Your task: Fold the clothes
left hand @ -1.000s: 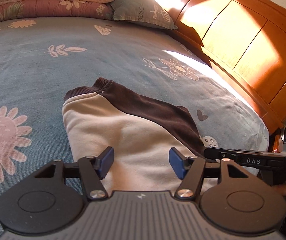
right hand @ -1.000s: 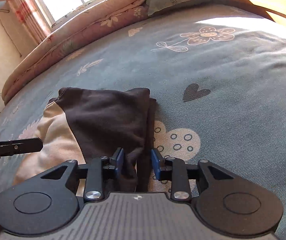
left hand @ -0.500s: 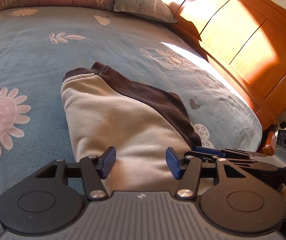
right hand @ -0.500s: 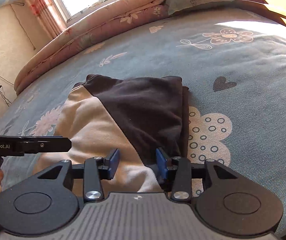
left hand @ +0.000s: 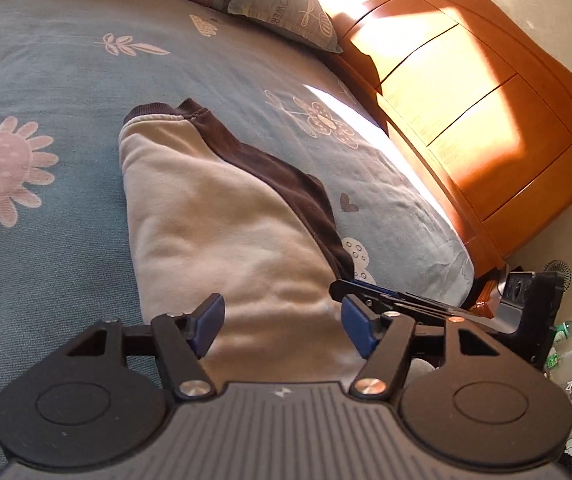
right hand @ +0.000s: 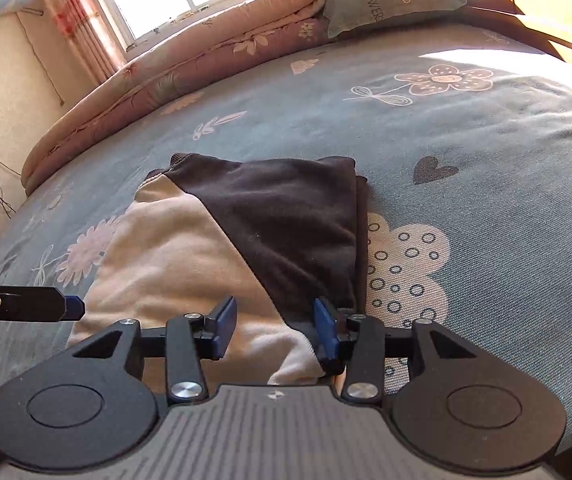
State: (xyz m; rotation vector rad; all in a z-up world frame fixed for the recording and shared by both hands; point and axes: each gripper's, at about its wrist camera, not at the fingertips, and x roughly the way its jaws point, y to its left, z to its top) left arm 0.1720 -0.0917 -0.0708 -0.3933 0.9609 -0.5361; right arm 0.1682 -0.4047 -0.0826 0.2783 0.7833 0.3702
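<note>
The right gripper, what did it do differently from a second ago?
The right gripper opened its fingers, let go of the garment's dark edge and pulled back toward the near side. The left gripper drew back too, fingers open as before. The garment stayed folded on the bed sheet.

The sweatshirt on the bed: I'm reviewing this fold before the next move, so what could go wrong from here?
1. Both the left gripper and the right gripper are open over the near hem of the sweatshirt; a shallow pinch may catch only the top layer and undo the fold.
2. The grippers sit close together, so they might collide.
3. The fingers could snag the bedsheet.
</note>
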